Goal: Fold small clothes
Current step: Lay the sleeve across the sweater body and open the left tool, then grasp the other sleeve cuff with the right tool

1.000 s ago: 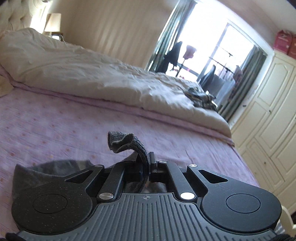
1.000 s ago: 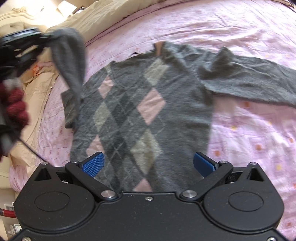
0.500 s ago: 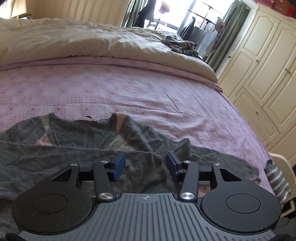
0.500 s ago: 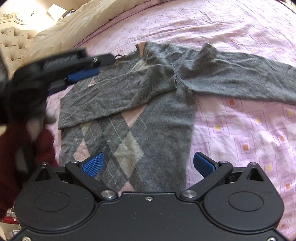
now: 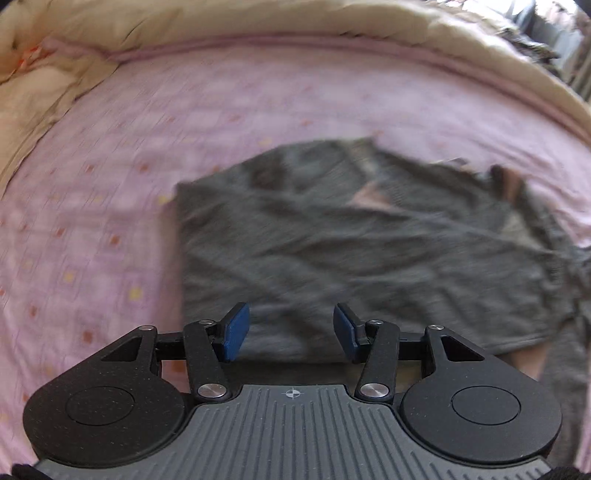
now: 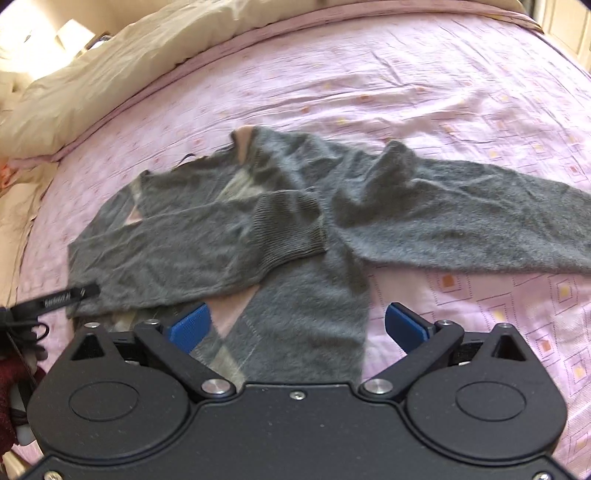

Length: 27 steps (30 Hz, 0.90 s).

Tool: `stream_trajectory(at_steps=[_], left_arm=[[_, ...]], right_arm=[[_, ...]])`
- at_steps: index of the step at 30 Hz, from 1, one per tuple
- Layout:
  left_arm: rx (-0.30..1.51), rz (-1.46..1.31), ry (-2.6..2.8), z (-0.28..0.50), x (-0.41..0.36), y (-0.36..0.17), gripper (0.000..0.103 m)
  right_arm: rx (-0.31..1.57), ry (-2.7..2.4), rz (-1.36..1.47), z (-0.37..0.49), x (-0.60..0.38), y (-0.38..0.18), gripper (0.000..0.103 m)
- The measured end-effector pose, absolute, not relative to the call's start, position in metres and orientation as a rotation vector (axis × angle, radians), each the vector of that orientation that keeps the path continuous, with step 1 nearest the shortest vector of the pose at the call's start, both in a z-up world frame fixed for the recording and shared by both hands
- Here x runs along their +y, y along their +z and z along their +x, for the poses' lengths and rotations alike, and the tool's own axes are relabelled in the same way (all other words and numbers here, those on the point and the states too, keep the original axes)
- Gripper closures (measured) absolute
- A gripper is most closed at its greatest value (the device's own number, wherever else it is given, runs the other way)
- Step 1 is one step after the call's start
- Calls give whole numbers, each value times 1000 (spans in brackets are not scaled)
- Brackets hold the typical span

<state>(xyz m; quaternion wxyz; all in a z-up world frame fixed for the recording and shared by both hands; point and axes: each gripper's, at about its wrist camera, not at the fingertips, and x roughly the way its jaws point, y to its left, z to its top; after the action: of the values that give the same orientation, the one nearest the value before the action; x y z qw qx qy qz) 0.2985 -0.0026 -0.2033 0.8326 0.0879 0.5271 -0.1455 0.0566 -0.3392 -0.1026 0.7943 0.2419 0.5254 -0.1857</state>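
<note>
A grey argyle sweater (image 6: pixel 295 317) lies flat on the pink bedsheet (image 6: pixel 406 85). One sleeve (image 6: pixel 207 243) is folded across its chest, its ribbed cuff (image 6: pixel 291 225) near the middle. The other sleeve (image 6: pixel 461 221) stretches out to the right. My right gripper (image 6: pixel 295 326) hovers open above the sweater's lower body. In the blurred left wrist view the sweater (image 5: pixel 351 251) fills the middle, and my left gripper (image 5: pixel 291 330) is open above its folded sleeve, holding nothing.
A cream duvet (image 6: pixel 110 70) is bunched along the far side of the bed, with the duvet (image 5: pixel 332 18) also across the top of the left wrist view. A dark red sleeve (image 6: pixel 11 384) and a black strap (image 6: pixel 62 297) show at the left edge.
My left gripper let go of the sleeve cuff, which now lies across the sweater's chest, and has opened and swung back toward the left side. The right gripper has stayed open.
</note>
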Motion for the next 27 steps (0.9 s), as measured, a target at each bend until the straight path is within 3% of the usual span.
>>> stream_trajectory(at_steps=[2,3,5,6,10,18,19,20,21,27], left_arm=[[1169,176,-295,302,6,-216,54],[1154,163,-302,301,8,-216,51],[1155,154,-308,301,5,-216,45],[1160,160,-313,301,2,-217,38],[1176,211,-337,301,-13,-223,18],[1182,202,-349,303,-16,-227,10],[1181,201,-353,303,-15,-227,10],[1182,202,-356,304,-14,-227,10],[1184,203,-359,304,-14,-227,10],[1195,197,-350,304,-16,-228,10]], right_arm=[[1128,-398,514,59,-344,-107,30],[1128,-394,510,61,-347,-110,35],[1122,-382,527,69,-353,-118,56],[1120,-383,545,72,-358,-123,59],[1109,-404,595,87,-374,-139,60],[1177,-406,564,118,-384,-169,59],[1191,-403,560,120,-384,-172,62],[1199,-397,558,121,-384,-173,84],[1203,-393,552,121,-383,-172,95],[1216,-399,527,105,-379,-162,93]])
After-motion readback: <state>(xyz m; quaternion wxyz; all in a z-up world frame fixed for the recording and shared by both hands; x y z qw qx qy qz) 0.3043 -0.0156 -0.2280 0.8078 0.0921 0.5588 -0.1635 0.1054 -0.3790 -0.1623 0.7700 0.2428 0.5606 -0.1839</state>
